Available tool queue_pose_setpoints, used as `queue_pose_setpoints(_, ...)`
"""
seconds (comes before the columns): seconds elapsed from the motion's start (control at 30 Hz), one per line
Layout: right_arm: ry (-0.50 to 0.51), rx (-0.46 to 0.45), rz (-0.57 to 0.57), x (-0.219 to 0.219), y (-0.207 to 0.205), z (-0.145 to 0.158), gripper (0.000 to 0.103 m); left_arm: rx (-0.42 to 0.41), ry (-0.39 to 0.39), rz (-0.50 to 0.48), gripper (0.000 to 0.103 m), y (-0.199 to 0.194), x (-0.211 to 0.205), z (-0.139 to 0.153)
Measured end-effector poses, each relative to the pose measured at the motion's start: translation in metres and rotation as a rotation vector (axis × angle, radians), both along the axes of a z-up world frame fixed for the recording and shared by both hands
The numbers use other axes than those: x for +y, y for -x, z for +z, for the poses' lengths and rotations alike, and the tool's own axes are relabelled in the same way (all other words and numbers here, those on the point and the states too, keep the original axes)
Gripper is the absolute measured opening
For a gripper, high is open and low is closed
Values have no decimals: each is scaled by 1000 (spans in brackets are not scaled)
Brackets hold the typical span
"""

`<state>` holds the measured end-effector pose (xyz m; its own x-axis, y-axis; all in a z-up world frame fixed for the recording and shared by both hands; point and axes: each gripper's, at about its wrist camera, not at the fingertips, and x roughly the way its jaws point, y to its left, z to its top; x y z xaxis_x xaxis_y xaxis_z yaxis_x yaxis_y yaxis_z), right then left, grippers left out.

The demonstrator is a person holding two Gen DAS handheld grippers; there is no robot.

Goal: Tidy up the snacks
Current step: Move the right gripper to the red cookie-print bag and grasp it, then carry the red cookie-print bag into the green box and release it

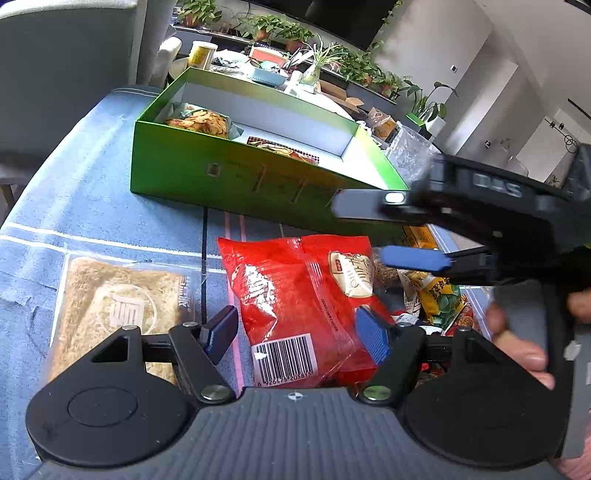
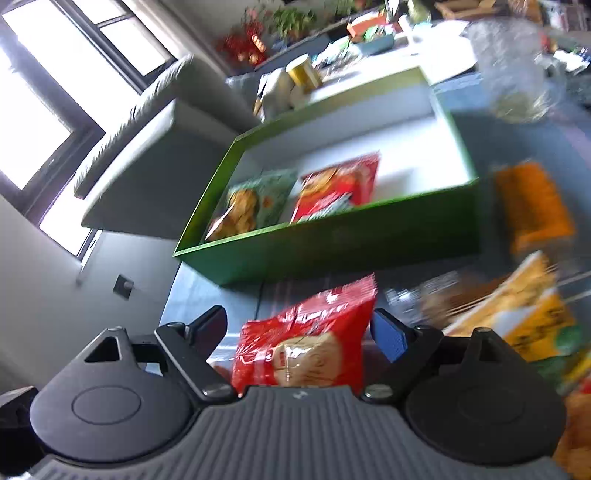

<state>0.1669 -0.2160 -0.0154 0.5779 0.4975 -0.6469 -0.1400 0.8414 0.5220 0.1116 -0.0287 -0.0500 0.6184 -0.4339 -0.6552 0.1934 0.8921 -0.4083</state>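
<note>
Lying on the blue tablecloth [image 1: 92,192], a red snack bag [image 1: 295,291] sits between both wide-apart grippers, left gripper [image 1: 295,334] and right gripper [image 2: 299,332]. Green box [image 1: 236,177] behind; plants [image 1: 280,29] line the room.

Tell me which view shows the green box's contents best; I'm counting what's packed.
The right wrist view: it looks down into the green box, showing two packets side by side, though blurred. The left wrist view is sharper, but the near wall hides most of the second.
</note>
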Motion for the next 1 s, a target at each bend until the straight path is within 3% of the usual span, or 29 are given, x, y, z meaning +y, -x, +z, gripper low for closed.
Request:
queue_pose_setpoints(0.13,26,-32,27,-7,12,9,79,7,10,3,67,3,3,0)
queue_pose_setpoints(0.33,20,59,32,-4,17,-2,79,5,52,-14,68,3,11,-1)
queue_pose_setpoints(0.47,-3,68,39,1,24,1,79,13,67,-27,69,0,11,-5)
queue_pose_setpoints(0.63,36,126,36,10,15,-10,70,-9,72,-42,69,1,12,-2)
queue_pose_setpoints(1.0,49,124,42,16,11,-17,67,-20,63,-83,62,-14,7,-12)
